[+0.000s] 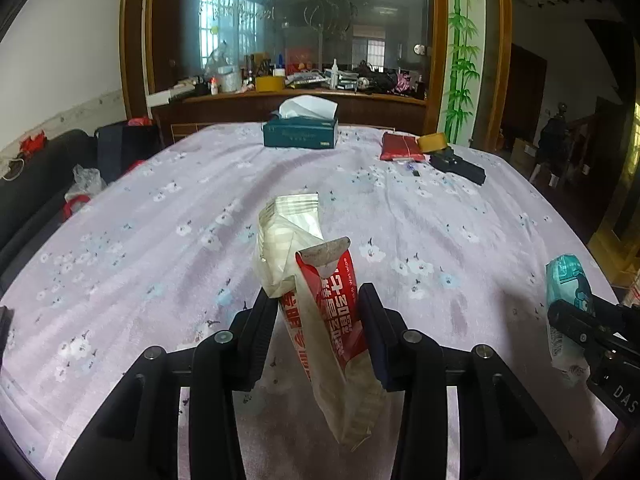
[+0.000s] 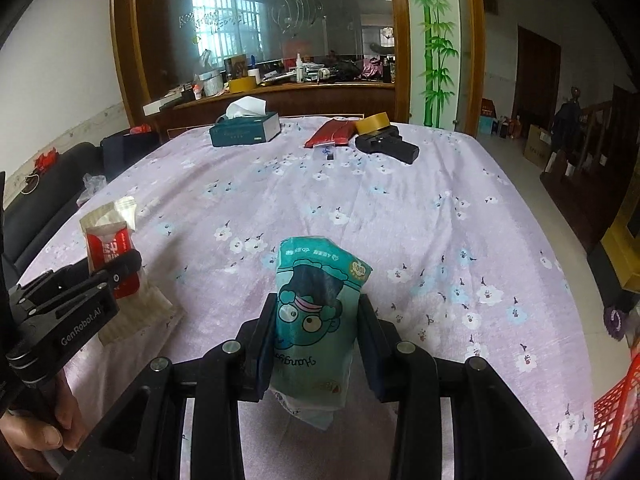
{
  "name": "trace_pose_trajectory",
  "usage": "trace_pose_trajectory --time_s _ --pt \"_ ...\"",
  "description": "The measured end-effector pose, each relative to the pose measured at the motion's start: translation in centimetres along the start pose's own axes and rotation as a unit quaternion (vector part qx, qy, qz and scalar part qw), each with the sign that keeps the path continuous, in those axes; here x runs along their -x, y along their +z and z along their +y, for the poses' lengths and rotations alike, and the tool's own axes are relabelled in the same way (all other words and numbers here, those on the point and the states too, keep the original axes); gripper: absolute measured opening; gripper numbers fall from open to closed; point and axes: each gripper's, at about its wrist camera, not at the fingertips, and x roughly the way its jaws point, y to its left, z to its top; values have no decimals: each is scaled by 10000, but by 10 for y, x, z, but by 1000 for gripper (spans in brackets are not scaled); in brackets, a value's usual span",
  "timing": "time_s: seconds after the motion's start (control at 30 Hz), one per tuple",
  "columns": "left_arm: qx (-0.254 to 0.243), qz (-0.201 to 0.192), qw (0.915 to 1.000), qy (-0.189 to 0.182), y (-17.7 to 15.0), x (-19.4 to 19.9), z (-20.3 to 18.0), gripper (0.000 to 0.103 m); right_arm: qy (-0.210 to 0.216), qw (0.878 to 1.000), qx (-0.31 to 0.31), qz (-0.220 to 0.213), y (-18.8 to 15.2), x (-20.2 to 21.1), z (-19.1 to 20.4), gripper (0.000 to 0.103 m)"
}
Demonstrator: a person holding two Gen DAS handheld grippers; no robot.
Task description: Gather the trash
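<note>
The left gripper (image 1: 318, 320) is narrowed to a small gap, pinching a red-and-white wrapper (image 1: 320, 304) that stands up between its 2 pads, lifted above the flowered cloth of the worktop (image 1: 160, 240). The right gripper (image 2: 318, 330) is likewise closed down on a teal tissue packet (image 2: 316, 320), held clear of the cloth. A red basket (image 2: 616, 412) shows at the right edge.

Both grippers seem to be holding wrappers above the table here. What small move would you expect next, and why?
Probably carry both toward the red basket at the right edge. The left gripper clamps the red-and-white wipe wrapper, the right gripper the teal cartoon packet, both lifted off the floral tablecloth.
</note>
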Motion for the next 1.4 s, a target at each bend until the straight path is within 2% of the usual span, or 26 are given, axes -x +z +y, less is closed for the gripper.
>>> trace_pose_trajectory --time_s 0.2,0.37,0.43,0.73,1.0,1.4 --pt "-105 -102 9999 22 3 21 -9 40 -148 9998 -66 -137 3 9 -5 39" --pt "-242 -214 9995 -3 -1 60 -14 41 -197 9993 -132 -288 5 39 -6 39" --pt "-263 -214 9994 0 -6 73 -14 41 -172 9992 -168 -331 1 56 -7 40" --pt "-248 -155 9988 -401 -40 115 -24 41 -163 9987 -161 -458 -41 117 -13 40" --pt "-340 -142 9976 -587 -52 130 -40 41 -263 9983 -289 -440 -63 135 -25 40" --pt "-469 -93 9966 -676 -55 132 -53 41 -349 9980 -308 -416 -72 140 -32 40"
